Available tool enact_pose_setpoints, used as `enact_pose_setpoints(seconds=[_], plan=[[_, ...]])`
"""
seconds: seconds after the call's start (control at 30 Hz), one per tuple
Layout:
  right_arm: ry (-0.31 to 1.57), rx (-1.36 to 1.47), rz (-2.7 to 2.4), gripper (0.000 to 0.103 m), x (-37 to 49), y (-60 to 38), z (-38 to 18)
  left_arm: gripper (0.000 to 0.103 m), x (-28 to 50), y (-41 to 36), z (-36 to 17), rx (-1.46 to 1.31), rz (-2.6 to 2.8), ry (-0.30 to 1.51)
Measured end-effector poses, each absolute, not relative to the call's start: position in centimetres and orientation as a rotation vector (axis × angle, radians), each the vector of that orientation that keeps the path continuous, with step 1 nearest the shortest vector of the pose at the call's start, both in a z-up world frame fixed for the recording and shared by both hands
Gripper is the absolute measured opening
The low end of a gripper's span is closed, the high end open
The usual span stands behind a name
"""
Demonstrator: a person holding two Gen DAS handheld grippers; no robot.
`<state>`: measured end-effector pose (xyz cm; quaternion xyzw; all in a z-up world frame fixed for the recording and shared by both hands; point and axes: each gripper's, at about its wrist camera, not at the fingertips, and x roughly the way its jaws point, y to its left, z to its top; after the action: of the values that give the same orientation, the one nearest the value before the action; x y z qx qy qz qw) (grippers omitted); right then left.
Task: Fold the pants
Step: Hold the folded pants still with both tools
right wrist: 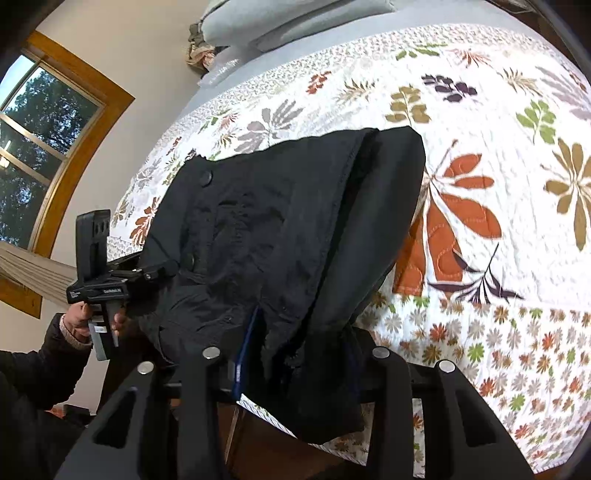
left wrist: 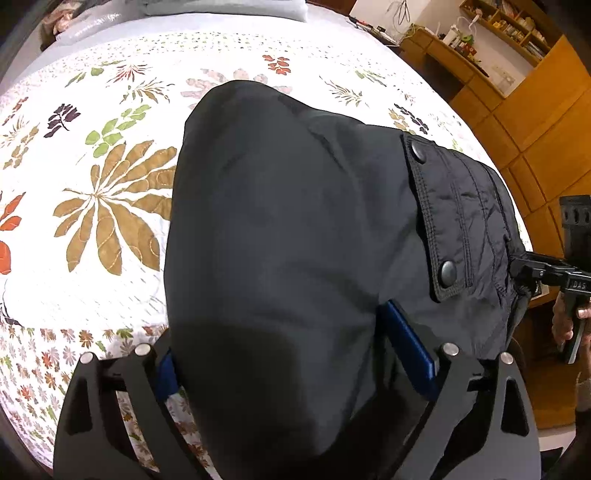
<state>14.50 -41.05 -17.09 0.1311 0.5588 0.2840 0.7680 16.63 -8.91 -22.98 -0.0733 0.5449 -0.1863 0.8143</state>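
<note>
Black pants (left wrist: 295, 229) lie folded over on a floral quilt, with a snap-button pocket flap (left wrist: 439, 221) toward the right in the left wrist view. My left gripper (left wrist: 291, 354) is shut on the pants' near edge; its blue pads (left wrist: 410, 343) flank bunched cloth. It also shows in the right wrist view (right wrist: 159, 271), pinching the pants' left edge. My right gripper (right wrist: 295, 354) is shut on the pants (right wrist: 280, 229) at their near edge, with cloth draped between the fingers. It shows in the left wrist view (left wrist: 521, 267), gripping the waist end.
The floral quilt (left wrist: 92, 206) covers a bed, with grey pillows (left wrist: 229, 9) at the head. A wooden desk and shelves (left wrist: 491, 48) stand to the right of the bed. A window (right wrist: 40, 122) is on the left wall. The bed's near edge lies just below the grippers.
</note>
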Motion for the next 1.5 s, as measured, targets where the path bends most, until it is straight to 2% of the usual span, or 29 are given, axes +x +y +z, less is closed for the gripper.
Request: enact_pose_setpoints(seconds=[0.37,0.93,1.5], plan=[[1.155,0.221,0.658,0.039,16.2,-39.2,-14.7,0.087,17.0,-7.8,-22.7,-0.183,-0.372,1.136],[1.096,0.165,0.726,0.039,21.8,-34.7,-13.7,0.086,20.8,-2.0,-22.5,-0.241,-0.318,1.108],[1.068,0.206,0.722,0.039,28.6,-33.5,-14.4,0.086,27.0,-2.4,-21.6,-0.220,-0.256,1.101]])
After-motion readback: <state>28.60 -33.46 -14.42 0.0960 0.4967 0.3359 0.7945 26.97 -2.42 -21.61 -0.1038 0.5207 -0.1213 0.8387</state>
